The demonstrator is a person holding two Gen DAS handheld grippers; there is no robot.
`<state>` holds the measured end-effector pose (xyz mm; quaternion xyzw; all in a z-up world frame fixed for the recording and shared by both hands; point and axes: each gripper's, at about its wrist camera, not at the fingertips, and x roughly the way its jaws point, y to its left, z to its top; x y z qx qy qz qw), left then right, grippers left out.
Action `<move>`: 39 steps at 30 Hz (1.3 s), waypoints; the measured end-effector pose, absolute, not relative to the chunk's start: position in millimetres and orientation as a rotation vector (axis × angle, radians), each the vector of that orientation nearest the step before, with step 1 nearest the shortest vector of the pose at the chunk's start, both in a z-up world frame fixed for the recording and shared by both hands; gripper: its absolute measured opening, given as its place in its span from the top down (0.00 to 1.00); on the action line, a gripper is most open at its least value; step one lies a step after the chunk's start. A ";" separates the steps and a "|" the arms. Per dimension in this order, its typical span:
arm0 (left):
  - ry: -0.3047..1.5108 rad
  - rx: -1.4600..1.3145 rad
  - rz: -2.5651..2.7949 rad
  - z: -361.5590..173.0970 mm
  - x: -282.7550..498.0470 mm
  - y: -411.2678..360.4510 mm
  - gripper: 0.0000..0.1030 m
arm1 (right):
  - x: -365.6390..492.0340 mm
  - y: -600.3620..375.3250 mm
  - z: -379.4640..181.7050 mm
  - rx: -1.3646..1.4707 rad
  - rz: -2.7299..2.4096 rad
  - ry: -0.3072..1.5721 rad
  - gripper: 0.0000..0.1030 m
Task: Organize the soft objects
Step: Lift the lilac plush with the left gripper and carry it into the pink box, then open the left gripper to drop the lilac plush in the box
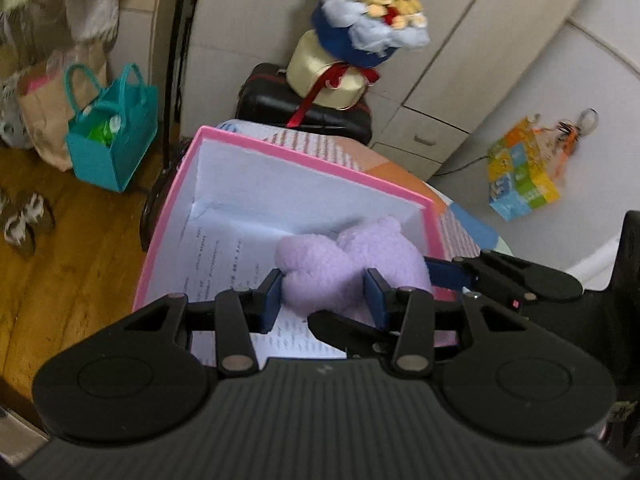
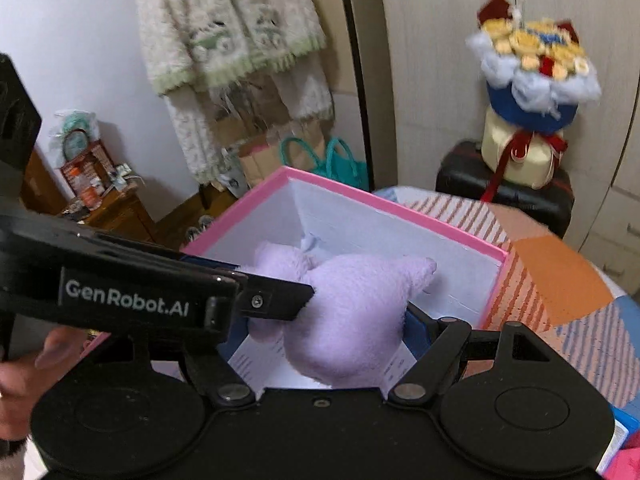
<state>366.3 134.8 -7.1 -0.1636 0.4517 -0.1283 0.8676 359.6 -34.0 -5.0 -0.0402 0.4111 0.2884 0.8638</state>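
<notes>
A lilac plush toy [image 1: 344,268] hangs just over the open pink box [image 1: 308,164], whose white inside is lined with printed paper. My left gripper [image 1: 324,300] is shut on the toy's near end, with both blue pads [image 1: 269,300] pressed into the fur. In the right wrist view the plush toy [image 2: 352,312] fills my right gripper [image 2: 326,332], whose widely spread jaws press its sides. The right finger [image 2: 416,328] shows; the other is hidden behind the left gripper [image 2: 276,300], which reaches in from the left. The pink box [image 2: 400,210] lies beneath.
The box stands on a table with a striped, colourful cloth [image 2: 560,280]. Behind it a black case [image 1: 280,104] carries a bouquet [image 1: 368,12]. A teal bag [image 1: 112,136] and slippers [image 1: 24,220] are on the wooden floor at left. A hand [image 2: 28,376] holds the left gripper.
</notes>
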 end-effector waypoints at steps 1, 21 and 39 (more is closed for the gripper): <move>0.947 -0.351 -0.264 -10.2 370.3 136.5 0.60 | 364.1 -32.5 -7.6 -0.087 0.607 0.867 0.20; 0.885 -0.286 -0.188 -14.4 362.9 138.6 0.37 | 357.1 -21.7 -16.0 -0.267 0.537 0.844 0.16; 0.704 0.044 -0.294 95.8 230.7 126.0 0.30 | 237.0 -87.9 73.5 -0.198 0.685 0.706 0.16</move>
